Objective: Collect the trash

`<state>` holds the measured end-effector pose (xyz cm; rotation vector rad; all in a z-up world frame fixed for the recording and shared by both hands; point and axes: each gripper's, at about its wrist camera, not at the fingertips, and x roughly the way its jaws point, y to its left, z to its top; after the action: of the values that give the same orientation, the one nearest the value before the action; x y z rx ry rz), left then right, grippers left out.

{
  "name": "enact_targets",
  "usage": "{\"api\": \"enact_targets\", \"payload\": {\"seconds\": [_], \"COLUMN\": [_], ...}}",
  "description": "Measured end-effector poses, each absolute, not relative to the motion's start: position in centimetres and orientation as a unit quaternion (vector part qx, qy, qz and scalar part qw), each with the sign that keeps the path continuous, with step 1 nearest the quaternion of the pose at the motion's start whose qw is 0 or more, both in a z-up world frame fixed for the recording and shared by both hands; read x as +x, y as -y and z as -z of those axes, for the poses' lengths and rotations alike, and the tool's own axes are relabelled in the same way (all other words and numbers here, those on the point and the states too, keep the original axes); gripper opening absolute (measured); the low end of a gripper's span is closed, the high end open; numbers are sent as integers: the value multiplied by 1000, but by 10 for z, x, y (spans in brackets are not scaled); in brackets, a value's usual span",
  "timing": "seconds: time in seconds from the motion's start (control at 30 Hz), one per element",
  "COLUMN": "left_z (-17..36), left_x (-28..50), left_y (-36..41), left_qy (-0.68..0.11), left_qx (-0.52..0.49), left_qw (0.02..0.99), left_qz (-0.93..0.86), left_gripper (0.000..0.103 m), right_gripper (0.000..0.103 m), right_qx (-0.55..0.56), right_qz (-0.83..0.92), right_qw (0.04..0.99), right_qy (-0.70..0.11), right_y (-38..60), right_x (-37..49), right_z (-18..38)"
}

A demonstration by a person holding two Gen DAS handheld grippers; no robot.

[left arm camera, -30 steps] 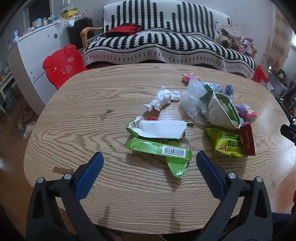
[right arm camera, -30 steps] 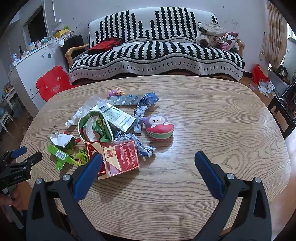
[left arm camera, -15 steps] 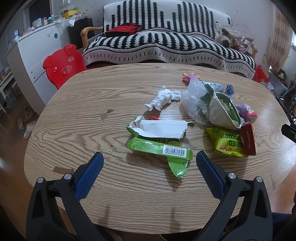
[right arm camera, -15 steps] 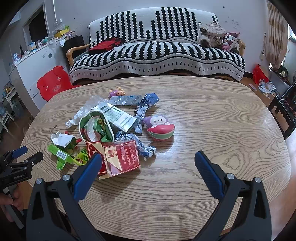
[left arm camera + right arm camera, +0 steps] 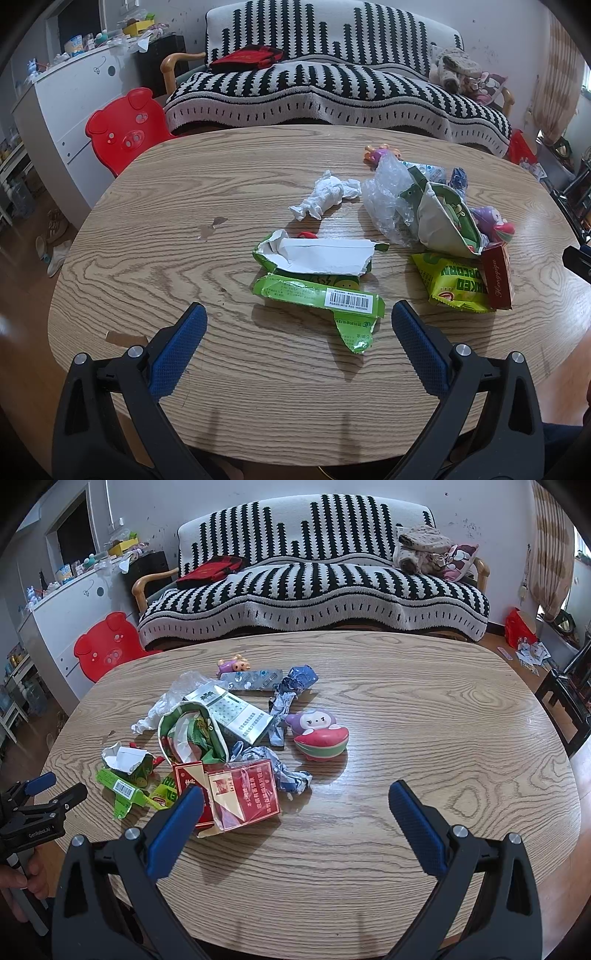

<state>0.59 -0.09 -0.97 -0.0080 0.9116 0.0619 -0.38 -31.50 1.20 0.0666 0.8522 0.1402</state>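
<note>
— Hidden or hard to read? Small print on the torn green wrapper (image 5: 317, 291) beyond reading, only its barcode clear. Red scrap (image 5: 306, 235) behind that wrapper mostly covered. Right gripper (image 5: 578, 258) cut off at the frame edge in the left wrist view, just a black corner showing.

— And in the right wrist view? Left gripper (image 5: 55, 790) seen from the side, low beside the wrapper (image 5: 123, 775), fingers spread wide, clasping nothing. Right gripper (image 5: 295, 797) likewise spread, empty, one blue pad (image 5: 177, 823) overlapping the red cigarette pack (image 5: 240, 794). Left gripper (image 5: 297, 317) in its own view straddling the wrapper's near end, apart from it.

— Changed since half a second ago? Hardly anything; trash pile unmoved, both grippers in the same poses.

— Rest of the trash? White tissue (image 5: 325, 195) just beyond the wrapper; clear crumpled plastic (image 5: 388, 199), green-lined pouch (image 5: 443, 221) and yellow popcorn bag (image 5: 454, 284) to the wrapper's right; silver box (image 5: 229, 712), blue foil (image 5: 291, 686) and a watermelon toy (image 5: 321, 734) further right.

— Surface, room? Oval wood-grain table (image 5: 166, 240); beyond it a black-and-white striped sofa (image 5: 332, 85), a red pig chair (image 5: 125, 125) and a white cabinet (image 5: 62, 110)
</note>
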Motion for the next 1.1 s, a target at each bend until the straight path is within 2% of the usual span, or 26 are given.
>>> {"api": "enact_targets", "payload": {"seconds": [0.73,0.97,1.1], "left_z": [11,13,27], "left_x": [13,57,90], "left_y": [1,-24,-38], "left_qy": [-444,-449,-450], "left_qx": [3,12,27], "left_qw": [896,893,892], "left_qz": [-28,-20,-19], "left_gripper": [98,98,98], "right_gripper": [97,97,97], "right_qx": [29,5,56], "right_qz": [-67,-34,-42], "right_qw": [908,901,878], "right_qy": [-412,-432,-474], "right_y": [315,335,351], "right_x": [1,52,82], "right_z": [-11,9,35]}}
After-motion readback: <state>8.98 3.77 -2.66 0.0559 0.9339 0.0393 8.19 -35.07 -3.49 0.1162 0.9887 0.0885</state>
